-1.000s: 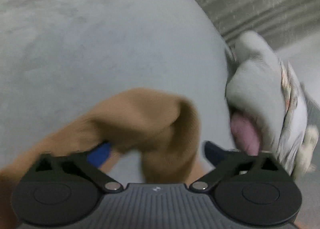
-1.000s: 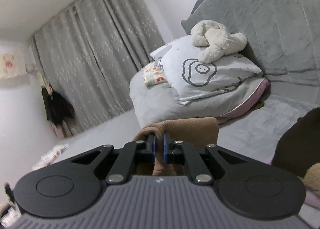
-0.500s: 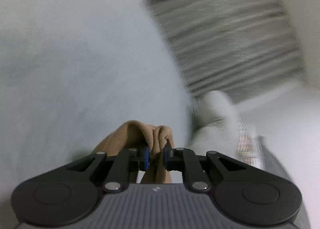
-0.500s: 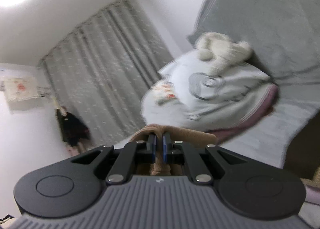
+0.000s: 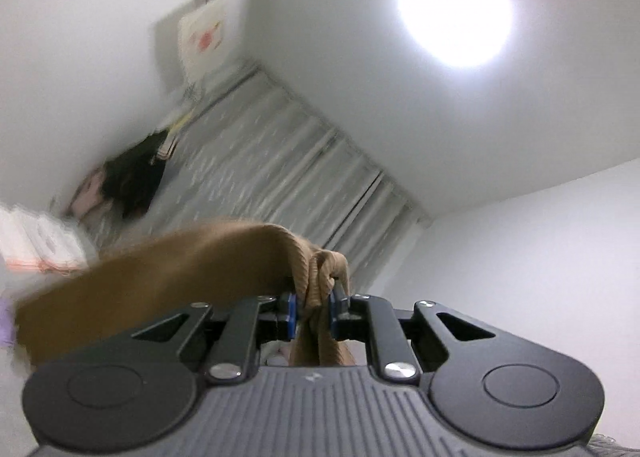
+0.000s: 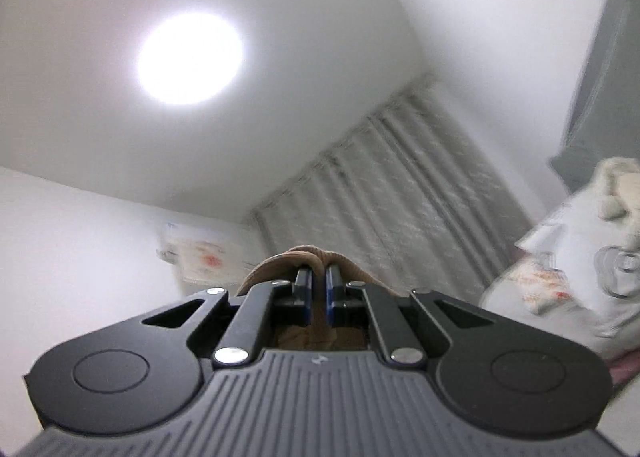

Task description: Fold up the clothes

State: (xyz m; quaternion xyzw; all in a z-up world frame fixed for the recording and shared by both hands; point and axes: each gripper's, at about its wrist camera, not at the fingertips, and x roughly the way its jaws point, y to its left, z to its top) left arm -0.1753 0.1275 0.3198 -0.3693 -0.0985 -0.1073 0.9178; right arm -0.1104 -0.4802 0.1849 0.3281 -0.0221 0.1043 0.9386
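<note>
Sweater [image 5: 168, 277] bunched between both claws, left gripper [image 5: 313, 311] and right gripper [image 6: 317, 297] each clenched on its ribbed edge, trailing left.

Blown-out round ceiling lamp [image 5: 456, 7] glare, motion-smeared curtains [image 6: 392, 193], fisheye bending at dark corners

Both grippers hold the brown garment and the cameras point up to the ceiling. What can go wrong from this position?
1. The left gripper pinches only a bunched ribbed edge of the brown garment; it may slip out during a shake.
2. The right gripper also holds only a small fold, so the cloth may hang twisted.
3. Both views face the ceiling light and curtains, and the bed surface is not visible, so the landing place is hard to judge.
</note>
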